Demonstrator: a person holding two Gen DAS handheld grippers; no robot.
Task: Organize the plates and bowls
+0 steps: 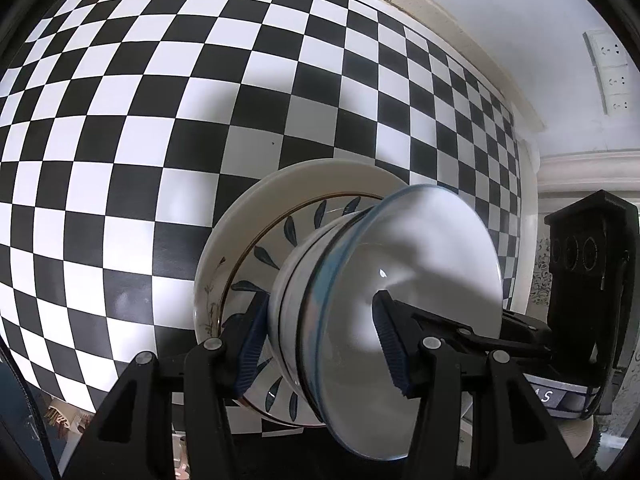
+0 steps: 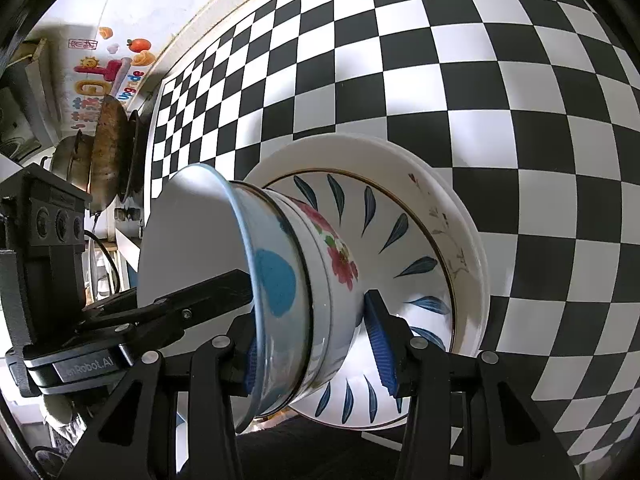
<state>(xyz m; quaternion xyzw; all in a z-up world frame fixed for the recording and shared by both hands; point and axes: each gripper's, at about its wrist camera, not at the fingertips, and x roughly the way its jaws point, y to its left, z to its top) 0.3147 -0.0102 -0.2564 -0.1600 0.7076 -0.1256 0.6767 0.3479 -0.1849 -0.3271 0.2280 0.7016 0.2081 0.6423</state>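
Note:
A stack of nested bowls (image 1: 312, 312) sits on a leaf-patterned plate (image 1: 276, 248), which rests on a larger white plate (image 1: 240, 220) on the checkered table. The top bowl (image 1: 420, 264) is white with a blue rim. My left gripper (image 1: 320, 336) is shut on the bowl stack, one finger inside the top bowl, one outside. In the right wrist view the stack (image 2: 304, 280) has a blue-spotted top bowl (image 2: 272, 280) over a flowered bowl (image 2: 340, 264), on the leaf plate (image 2: 400, 240) and white plate (image 2: 468, 248). My right gripper (image 2: 316, 344) is shut on the stack from the opposite side.
The black-and-white checkered table (image 1: 160, 120) spreads around the stack. A wall with sockets (image 1: 612, 72) is at the right in the left wrist view. Pots and pans (image 2: 108, 148) stand past the table's left edge in the right wrist view, below colourful wall stickers (image 2: 108, 72).

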